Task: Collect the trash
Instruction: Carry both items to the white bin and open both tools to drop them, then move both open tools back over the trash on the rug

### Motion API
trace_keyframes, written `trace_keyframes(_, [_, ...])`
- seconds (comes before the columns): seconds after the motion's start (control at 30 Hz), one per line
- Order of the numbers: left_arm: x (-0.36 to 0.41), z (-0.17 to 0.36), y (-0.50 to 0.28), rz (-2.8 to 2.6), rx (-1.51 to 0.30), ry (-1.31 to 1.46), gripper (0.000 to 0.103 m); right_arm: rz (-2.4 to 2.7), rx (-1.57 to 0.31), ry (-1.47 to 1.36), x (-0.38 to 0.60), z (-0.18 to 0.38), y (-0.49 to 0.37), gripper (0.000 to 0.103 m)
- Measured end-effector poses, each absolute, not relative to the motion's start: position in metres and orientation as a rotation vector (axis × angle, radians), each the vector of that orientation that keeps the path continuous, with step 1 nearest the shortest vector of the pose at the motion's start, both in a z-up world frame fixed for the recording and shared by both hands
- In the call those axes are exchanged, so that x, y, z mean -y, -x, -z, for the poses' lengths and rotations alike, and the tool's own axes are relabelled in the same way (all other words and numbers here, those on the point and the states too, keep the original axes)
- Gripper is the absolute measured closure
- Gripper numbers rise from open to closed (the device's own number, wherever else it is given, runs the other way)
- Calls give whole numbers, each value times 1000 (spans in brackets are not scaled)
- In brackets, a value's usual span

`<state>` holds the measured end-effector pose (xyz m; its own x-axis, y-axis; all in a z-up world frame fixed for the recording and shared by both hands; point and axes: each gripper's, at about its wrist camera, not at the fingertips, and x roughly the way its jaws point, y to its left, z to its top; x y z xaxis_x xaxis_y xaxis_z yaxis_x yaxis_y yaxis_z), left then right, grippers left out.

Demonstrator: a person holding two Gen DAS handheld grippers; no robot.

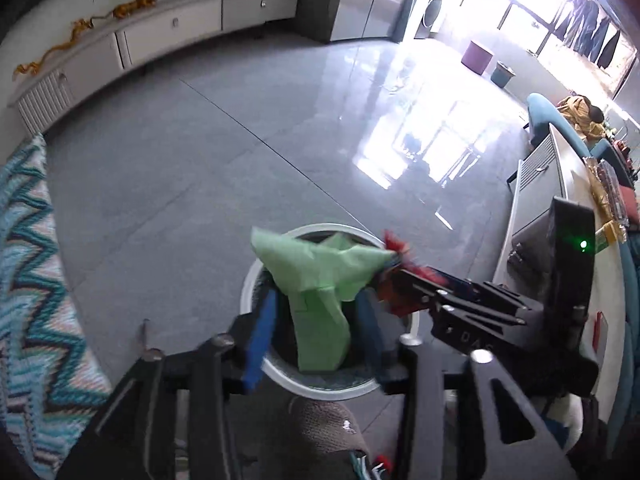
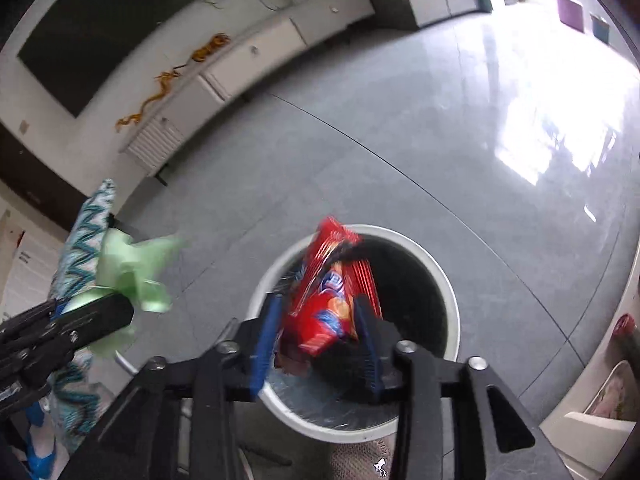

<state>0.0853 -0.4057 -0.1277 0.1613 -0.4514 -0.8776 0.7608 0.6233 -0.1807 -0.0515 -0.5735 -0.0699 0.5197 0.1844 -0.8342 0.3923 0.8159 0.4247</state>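
Note:
My left gripper (image 1: 316, 320) is shut on a crumpled green paper (image 1: 320, 280) and holds it over the round white-rimmed trash bin (image 1: 256, 272) on the grey floor. My right gripper (image 2: 320, 332) is shut on a red snack wrapper (image 2: 328, 292) and holds it over the same bin (image 2: 448, 288). The right gripper (image 1: 472, 304) with the wrapper shows at the right of the left wrist view. The left gripper (image 2: 80, 324) with the green paper (image 2: 132, 268) shows at the left of the right wrist view, beside the bin.
A zigzag-patterned blanket (image 1: 28, 264) lies at the left. A low white cabinet (image 1: 160, 32) runs along the far wall. A white table (image 1: 568, 184) with packets stands at the right. A purple stool (image 1: 478, 56) and a teal bucket (image 1: 502, 74) stand far back.

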Motion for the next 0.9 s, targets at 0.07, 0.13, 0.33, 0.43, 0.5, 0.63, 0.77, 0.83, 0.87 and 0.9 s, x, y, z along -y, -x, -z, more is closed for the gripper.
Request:
trace_keyframes(0.07, [409,135,-89,902,-1128,-314,47,166,-1049,-640,578,75,56,55])
trace_keyframes(0.13, [408,140,-92,915,-1155,-286,47,184,-1058,-651,586,82,57,55])
trace_keyframes(0.33, [397,121,-85,921,-1124,-261,47,206,-1028,-675,575,67,60,55])
trace_keyframes(0.43, [386,103,-78,913,-1076,-251,47,201,-995,-676,561,51,59,55])
trace_keyframes(0.5, [378,90,-74,898,-1041,-244,47,191,-959,-674,552,35,66,55])
trace_keyframes(0.63, [346,57,-61,878,-956,-214,47,181,-886,-651,519,-4,84,55])
trace_keyframes(0.77, [310,21,-50,843,-867,-188,47,172,-804,-625,511,-45,107,55])
trace_keyframes(0.83, [290,4,-44,823,-834,-171,47,162,-766,-608,504,-67,118,55])
trace_keyframes(0.87, [283,-4,-42,819,-819,-160,47,159,-750,-601,498,-76,123,55])
trace_keyframes(0.9, [275,-10,-39,815,-806,-152,47,154,-736,-594,493,-84,127,55])
